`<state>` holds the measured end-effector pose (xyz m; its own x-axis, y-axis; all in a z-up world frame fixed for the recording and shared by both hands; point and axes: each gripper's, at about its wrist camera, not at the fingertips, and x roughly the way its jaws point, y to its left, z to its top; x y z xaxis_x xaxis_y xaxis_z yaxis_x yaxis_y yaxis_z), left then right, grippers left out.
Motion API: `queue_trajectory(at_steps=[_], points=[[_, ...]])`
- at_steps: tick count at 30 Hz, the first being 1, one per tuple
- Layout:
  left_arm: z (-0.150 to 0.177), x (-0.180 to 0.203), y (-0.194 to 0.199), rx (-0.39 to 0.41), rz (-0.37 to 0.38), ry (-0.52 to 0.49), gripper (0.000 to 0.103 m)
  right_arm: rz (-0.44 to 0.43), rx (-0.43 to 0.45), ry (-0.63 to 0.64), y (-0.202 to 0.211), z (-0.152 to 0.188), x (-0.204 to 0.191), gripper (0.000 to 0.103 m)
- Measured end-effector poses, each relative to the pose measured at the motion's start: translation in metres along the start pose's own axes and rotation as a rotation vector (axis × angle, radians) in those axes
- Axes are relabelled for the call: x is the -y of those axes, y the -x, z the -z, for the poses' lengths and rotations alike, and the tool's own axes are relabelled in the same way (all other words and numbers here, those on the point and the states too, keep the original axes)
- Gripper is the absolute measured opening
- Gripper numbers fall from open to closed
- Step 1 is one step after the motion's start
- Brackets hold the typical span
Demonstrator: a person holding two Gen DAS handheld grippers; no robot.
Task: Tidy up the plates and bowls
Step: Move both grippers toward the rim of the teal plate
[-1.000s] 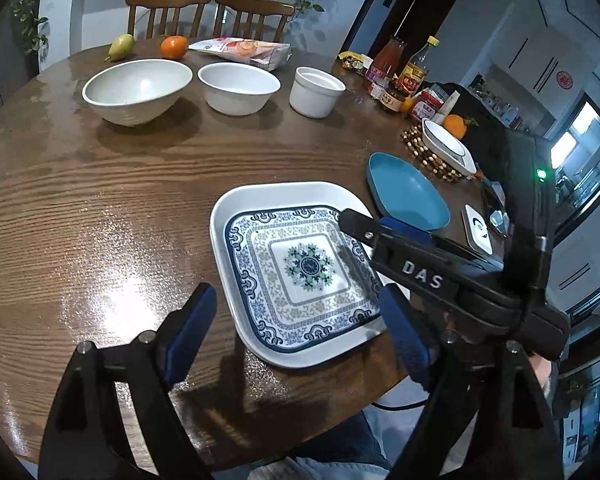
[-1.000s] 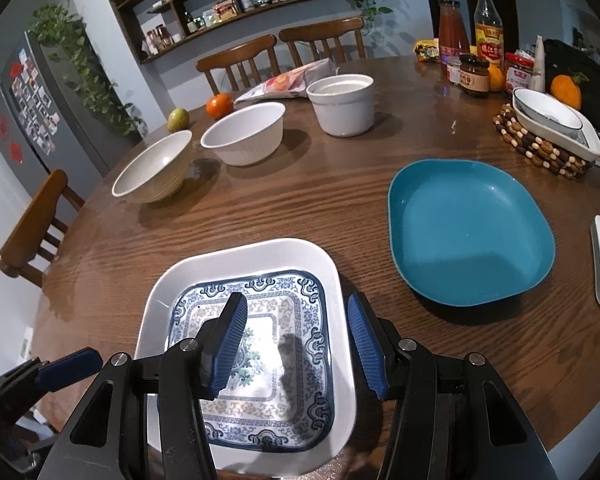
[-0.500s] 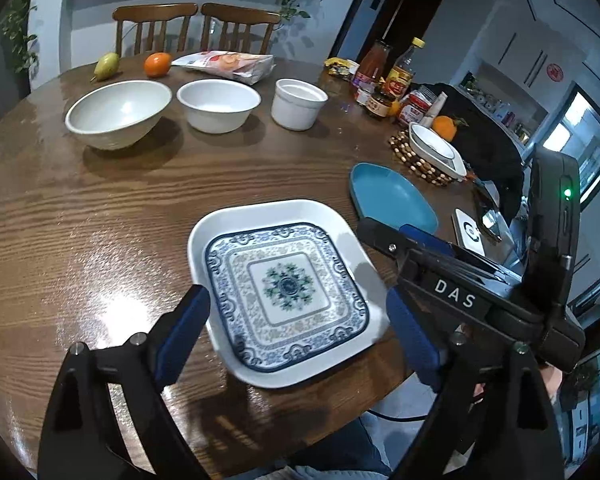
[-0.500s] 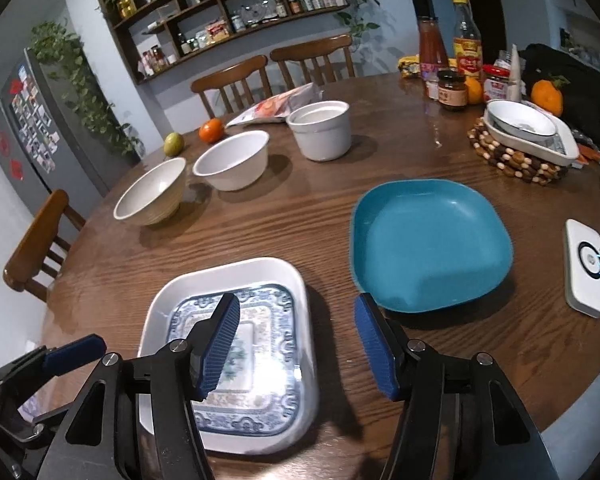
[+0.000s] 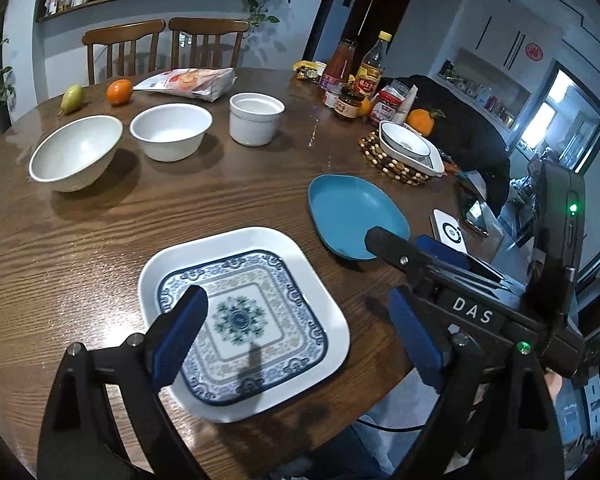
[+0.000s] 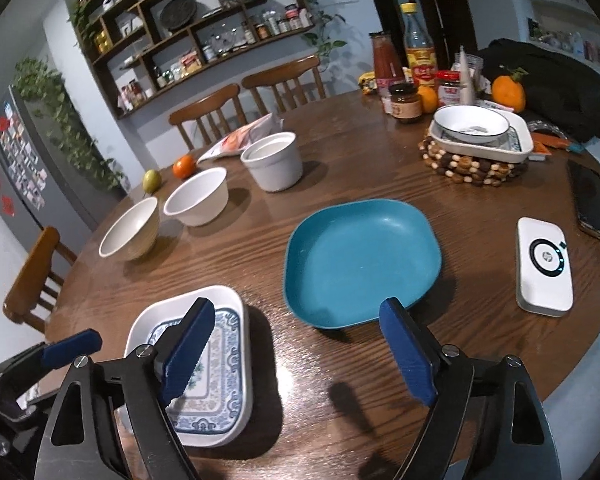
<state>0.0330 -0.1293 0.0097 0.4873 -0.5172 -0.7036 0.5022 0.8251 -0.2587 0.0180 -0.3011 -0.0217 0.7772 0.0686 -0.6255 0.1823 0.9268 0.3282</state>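
the patterned plate (image 5: 242,320) lies on the counter (image 5: 100,232) under the left gripper (image 5: 296,344), jaws spread. the right gripper (image 6: 300,354), jaws spread, hovers near the blue plate (image 6: 360,260).

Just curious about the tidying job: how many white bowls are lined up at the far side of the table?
3: a wide bowl at the left, a rounder bowl in the middle, and a straight-sided cup-like bowl at the right. Another dish sits apart on the beaded trivet.
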Motion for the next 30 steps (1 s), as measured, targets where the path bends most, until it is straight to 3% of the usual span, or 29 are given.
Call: queue_trajectory(at_steps=[6, 19, 30], points=[[-0.01, 0.014, -0.018, -0.037, -0.003, -0.028, 0.092, 0.009, 0.005, -0.056, 0.0, 0.0, 0.02, 0.091], [-0.031, 0.038, -0.049, -0.067, -0.029, -0.04, 0.093, 0.038, 0.037, -0.137, 0.006, -0.01, 0.065, 0.092], [-0.061, 0.047, -0.083, -0.099, -0.041, -0.043, 0.093, 0.05, 0.007, -0.149, -0.016, -0.03, 0.084, 0.092]])
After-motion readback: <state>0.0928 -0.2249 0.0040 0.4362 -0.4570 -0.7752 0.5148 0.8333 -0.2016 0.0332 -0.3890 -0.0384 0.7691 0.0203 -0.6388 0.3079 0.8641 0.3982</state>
